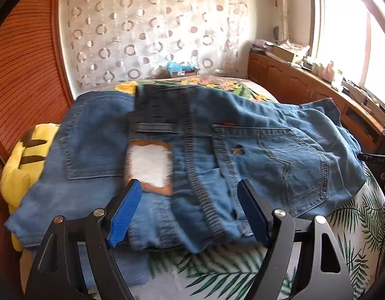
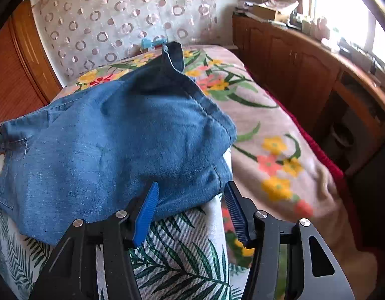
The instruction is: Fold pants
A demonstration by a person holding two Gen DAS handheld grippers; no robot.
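Note:
Blue denim pants [image 1: 207, 150] lie folded over on the bed, back pockets and a white-and-brown waist patch [image 1: 151, 166] facing up. My left gripper [image 1: 190, 195] is open, its blue pads on either side of the waistband's near edge, holding nothing. In the right wrist view the pants [image 2: 117, 145] form a rumpled heap with one dark hem [image 2: 173, 52] sticking up at the far end. My right gripper [image 2: 192, 195] is open just at the heap's near right edge, empty.
The pants rest on a palm-leaf print cloth [image 2: 182, 257] over a floral blanket [image 2: 275, 150]. A yellow plush toy [image 1: 24, 160] lies at the left. A wooden cabinet [image 1: 305, 85] with clutter runs along the right under the window. A wooden wall [image 1: 19, 75] stands at left.

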